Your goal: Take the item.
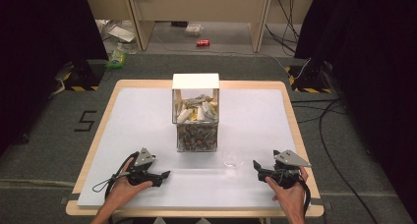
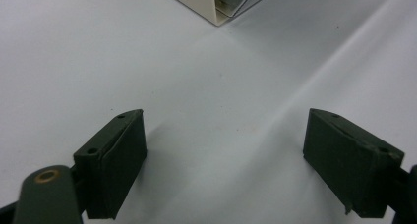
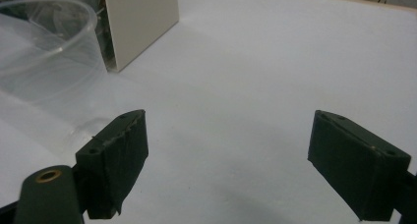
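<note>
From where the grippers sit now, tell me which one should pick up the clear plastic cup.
Right. The right gripper is open and sits just beside the clear plastic cup, which shows close by its jaws in the right gripper view. The left gripper is farther off.

Left gripper (image 2: pixel 226 155) gapes over white tabletop (image 2: pixel 98 52).

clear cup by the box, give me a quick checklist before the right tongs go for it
1. Right tongs open: ok, jaws wide apart, nothing between them.
2. Clear cup upright: ok, rim up in the right gripper view.
3. Cup apart from the box: ok in the high view, though close.
4. Path from right tongs to cup free: ok, bare white table between.
5. Left tongs out of the way: ok, open, off to the left.
6. Cup empty: cannot tell.
</note>
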The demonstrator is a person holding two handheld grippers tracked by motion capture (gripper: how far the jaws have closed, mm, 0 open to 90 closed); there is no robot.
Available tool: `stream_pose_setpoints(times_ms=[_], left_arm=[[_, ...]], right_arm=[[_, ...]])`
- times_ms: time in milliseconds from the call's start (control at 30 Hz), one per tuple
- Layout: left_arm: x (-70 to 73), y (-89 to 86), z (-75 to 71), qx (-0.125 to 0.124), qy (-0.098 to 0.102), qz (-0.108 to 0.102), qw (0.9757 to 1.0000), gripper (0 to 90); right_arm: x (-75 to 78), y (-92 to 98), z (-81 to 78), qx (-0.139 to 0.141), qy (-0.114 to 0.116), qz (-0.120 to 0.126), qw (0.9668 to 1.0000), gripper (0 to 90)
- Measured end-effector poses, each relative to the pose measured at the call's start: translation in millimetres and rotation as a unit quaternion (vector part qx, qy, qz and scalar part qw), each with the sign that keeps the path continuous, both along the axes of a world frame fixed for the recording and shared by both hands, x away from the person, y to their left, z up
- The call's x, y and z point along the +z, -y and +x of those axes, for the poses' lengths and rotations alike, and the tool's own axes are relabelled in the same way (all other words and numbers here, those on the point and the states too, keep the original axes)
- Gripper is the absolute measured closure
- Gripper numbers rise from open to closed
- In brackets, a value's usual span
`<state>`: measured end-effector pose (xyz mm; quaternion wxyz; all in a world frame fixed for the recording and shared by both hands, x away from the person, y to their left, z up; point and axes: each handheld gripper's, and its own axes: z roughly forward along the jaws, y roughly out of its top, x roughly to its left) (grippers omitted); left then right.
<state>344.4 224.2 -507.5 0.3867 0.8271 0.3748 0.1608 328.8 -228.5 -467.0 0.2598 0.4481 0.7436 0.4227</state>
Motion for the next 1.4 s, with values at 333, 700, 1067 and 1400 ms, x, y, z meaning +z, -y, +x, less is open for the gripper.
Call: stream_pose_setpoints(times_ms=[333, 700, 1067, 1400], left_arm=[[0.0, 0.0, 0.0, 0.0, 0.0, 0.0, 1.0, 15.5], [0.1, -0.1, 0.1, 0.0, 0.0, 0.001, 1.0, 15.5], [0.0, 0.1, 0.0, 0.0, 0.001, -0.001, 1.0, 15.5], [0.0, 0.1, -0.1, 0.0, 0.001, 0.0, 1.0, 15.5]], right_arm=[[21.7, 1.2, 1.0, -0.006, 0.037, 0.013, 0.9992, 20.0], [52.5, -12.8, 3.5, 0.012, 0.076, 0.019, 0.9969, 28.8], [87.3, -37.1, 4.8, 0.043, 0.11, 0.026, 0.9926, 35.0], [102.4, -51.6, 8.5, 0.058, 0.121, 0.037, 0.9902, 37.5]])
